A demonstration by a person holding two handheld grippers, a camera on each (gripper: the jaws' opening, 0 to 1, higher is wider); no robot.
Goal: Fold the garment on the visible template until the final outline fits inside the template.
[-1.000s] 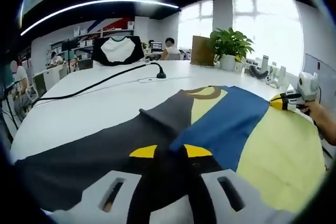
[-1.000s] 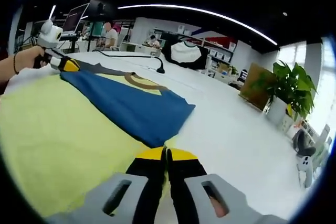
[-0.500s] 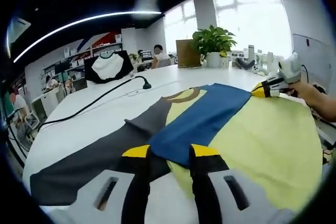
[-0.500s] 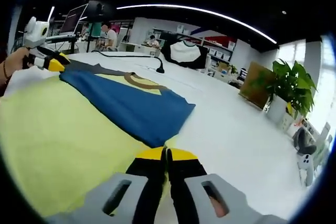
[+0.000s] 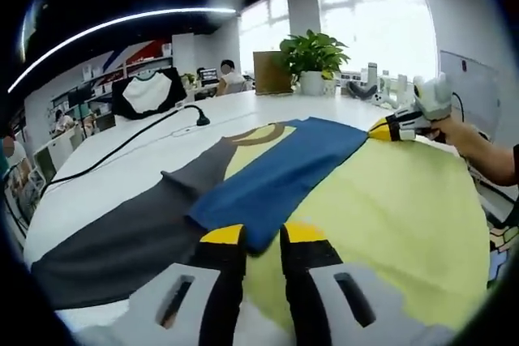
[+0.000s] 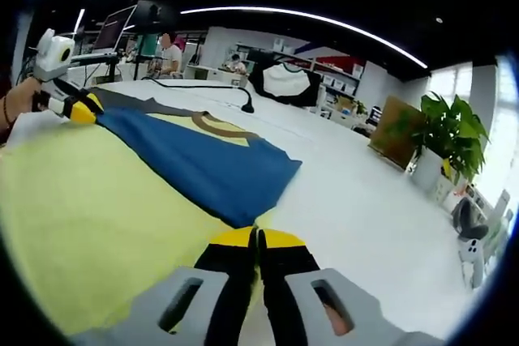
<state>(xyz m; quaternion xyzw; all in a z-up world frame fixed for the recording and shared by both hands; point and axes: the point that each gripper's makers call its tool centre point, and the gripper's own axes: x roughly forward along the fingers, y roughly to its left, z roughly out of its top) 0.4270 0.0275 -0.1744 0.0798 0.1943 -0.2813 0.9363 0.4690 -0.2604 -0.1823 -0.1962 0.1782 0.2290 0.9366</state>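
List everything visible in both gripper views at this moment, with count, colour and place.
Garment: one, yellow, blue and grey, spread on the table.
Table: one, white, under the garment.
Cable: one, black, across the far table.
Plant: one, green, white pot, far table edge.
Board: one, brown, beside the plant.
Dark garment: one, black and white, far end.
People: several, seated in the background.
Left gripper: yellow-tipped black fingers, slightly apart at the blue edge.
Right gripper: fingers closed on the garment's edge.

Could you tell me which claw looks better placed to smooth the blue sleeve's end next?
Probably the left claw: it sits open right at the blue sleeve end; the right claw is shut at the garment's edge.
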